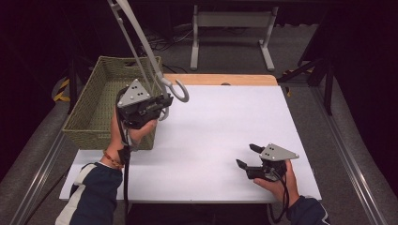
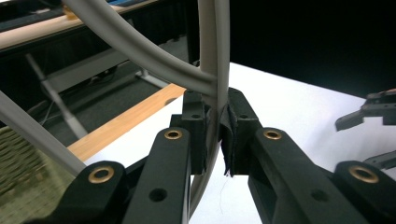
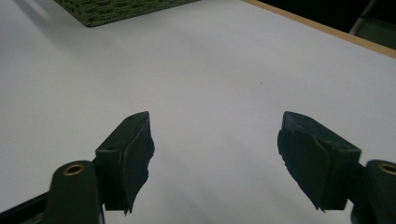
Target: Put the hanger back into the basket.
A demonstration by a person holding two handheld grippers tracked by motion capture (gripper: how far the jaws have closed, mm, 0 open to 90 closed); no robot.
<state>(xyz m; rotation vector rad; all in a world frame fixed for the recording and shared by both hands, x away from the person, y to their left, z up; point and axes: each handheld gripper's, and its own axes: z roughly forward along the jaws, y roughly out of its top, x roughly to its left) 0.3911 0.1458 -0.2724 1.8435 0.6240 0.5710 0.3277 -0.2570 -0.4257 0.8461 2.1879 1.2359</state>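
Note:
A grey plastic clothes hanger (image 1: 141,42) is held up in the air over the table's left side, its hook (image 1: 180,91) hanging downward. My left gripper (image 1: 166,101) is shut on the hanger's neck (image 2: 212,70), just right of a woven green basket (image 1: 101,101). In the left gripper view the grey rod runs between the two pads (image 2: 233,126), which press against it. My right gripper (image 1: 247,155) rests low near the front right of the white table (image 1: 220,126). Its jaws stand wide apart (image 3: 215,154) with nothing between them.
The basket (image 3: 116,9) overhangs the table's left edge and looks empty inside. A wooden strip (image 1: 220,79) runs along the far edge. A grey metal stand (image 1: 232,28) sits on the floor behind the table. The right gripper (image 2: 366,137) shows far off past the left jaws.

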